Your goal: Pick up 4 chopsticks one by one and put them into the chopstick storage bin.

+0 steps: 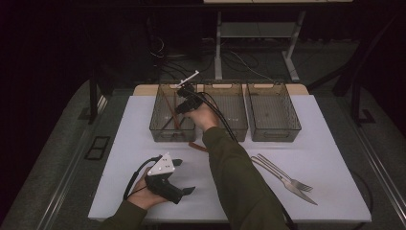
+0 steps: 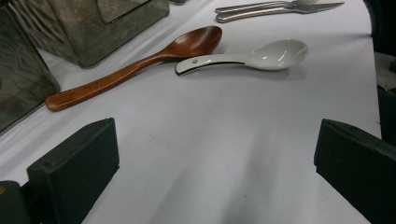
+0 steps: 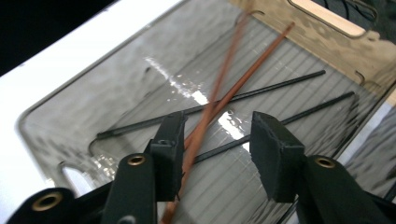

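The right gripper (image 1: 184, 98) hung over the leftmost bin (image 1: 160, 125) at the bench's far edge, jaws apart, brown chopsticks (image 3: 219, 100) loose between them (two black chopsticks (image 3: 261, 91) lay on the bin floor). The left gripper (image 1: 178, 176), jaws wide, rested near the front-left corner, facing a wooden spoon (image 2: 135, 67) and white spoon (image 2: 252, 56).

In the high view, the person's sleeve (image 1: 239, 182) hides most of the wooden spoon (image 1: 197, 146) beside the left bin (image 1: 160, 122); the brown chopsticks (image 3: 219, 100) are motion-blurred inside that bin.
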{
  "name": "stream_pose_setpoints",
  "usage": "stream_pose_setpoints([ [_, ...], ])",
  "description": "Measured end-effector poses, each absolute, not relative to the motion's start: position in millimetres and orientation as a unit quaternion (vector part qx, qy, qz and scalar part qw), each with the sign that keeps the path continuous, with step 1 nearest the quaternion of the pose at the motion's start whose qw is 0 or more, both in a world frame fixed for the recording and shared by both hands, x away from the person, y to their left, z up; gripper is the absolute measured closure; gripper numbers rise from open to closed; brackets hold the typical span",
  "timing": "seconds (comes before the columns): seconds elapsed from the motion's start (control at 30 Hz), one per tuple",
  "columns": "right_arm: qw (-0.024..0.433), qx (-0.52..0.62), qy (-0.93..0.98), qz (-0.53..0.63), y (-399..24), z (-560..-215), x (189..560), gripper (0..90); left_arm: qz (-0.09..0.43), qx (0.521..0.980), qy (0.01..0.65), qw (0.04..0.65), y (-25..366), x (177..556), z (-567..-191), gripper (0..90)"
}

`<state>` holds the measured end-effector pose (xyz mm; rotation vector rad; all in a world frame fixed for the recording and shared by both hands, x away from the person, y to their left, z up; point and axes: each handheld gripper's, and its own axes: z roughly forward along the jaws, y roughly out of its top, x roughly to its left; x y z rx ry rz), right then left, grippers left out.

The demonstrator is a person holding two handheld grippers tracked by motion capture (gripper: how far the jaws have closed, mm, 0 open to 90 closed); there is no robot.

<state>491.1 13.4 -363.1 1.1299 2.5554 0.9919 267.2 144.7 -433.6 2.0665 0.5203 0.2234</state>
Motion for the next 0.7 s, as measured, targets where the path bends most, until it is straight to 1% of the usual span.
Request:
stream_pose_setpoints([
  [0.17, 0.087, 0.361, 0.856, 0.360, 4, -355, 483, 51.3, 0.092, 0.848, 0.212, 0.477, 145, 267, -433, 0.0],
  [0.23, 0.079, 0.360, 0.851, 0.374, -3, -352, 480, 50.2, 0.091, 0.846, 0.215, 0.479, 145, 267, -433, 0.0],
  [0.7, 0.072, 0.342, 0.838, 0.420, -66, -345, 446, 44.5, 0.087, 0.847, 0.213, 0.479, 145, 267, -433, 0.0],
])
